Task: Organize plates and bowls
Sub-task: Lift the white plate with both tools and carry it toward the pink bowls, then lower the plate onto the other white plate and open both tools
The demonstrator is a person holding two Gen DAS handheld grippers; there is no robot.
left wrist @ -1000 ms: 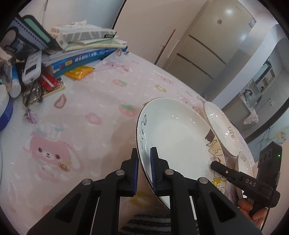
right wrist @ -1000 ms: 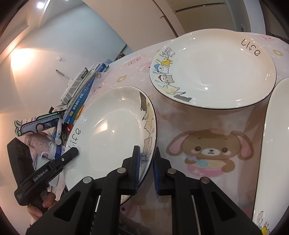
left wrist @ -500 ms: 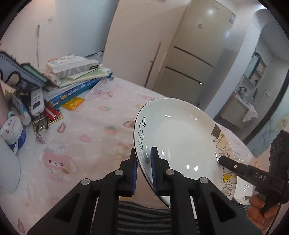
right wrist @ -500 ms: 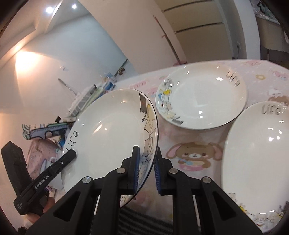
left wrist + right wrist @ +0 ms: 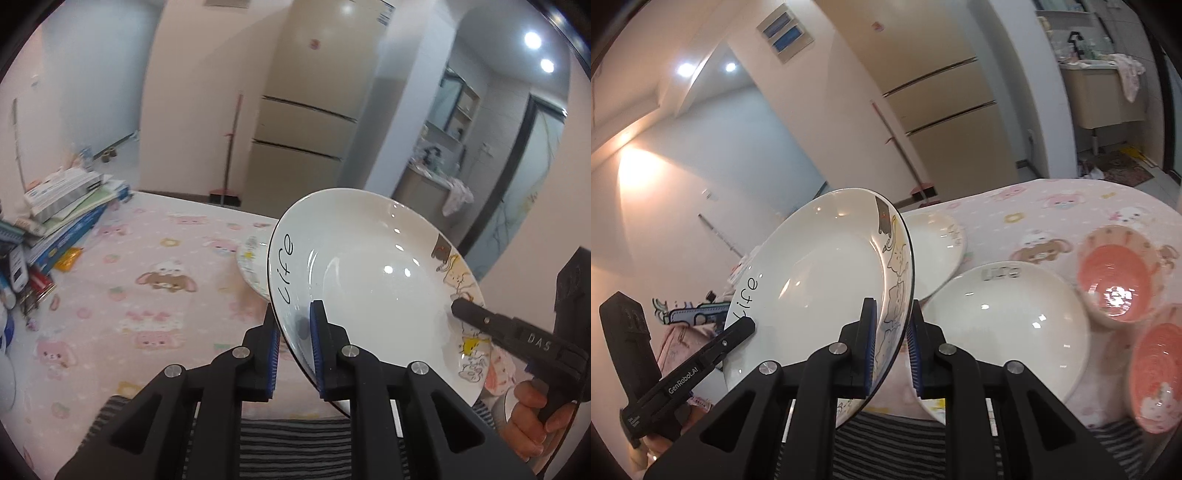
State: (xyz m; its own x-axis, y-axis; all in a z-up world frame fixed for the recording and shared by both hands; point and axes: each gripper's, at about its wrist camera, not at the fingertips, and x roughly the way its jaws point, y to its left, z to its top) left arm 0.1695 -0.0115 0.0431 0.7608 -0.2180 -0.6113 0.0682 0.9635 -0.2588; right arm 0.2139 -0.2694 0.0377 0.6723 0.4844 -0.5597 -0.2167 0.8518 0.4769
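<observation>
While both grippers clamp opposite rims, left gripper (image 5: 293, 334) and right gripper (image 5: 891, 345) fingers shut on the "Life" plate (image 5: 369, 280), it hangs tilted above the desk (image 5: 147, 295)'s near edge.

Right gripper (image 5: 891, 341) clamps the decorated rim of a tilted white plate (image 5: 827, 280); left gripper (image 5: 737, 332) grips its opposite edge. Two white plates (image 5: 1008, 314) and two pink bowls (image 5: 1115, 280) sit on the pink tablecloth (image 5: 1052, 199).
</observation>
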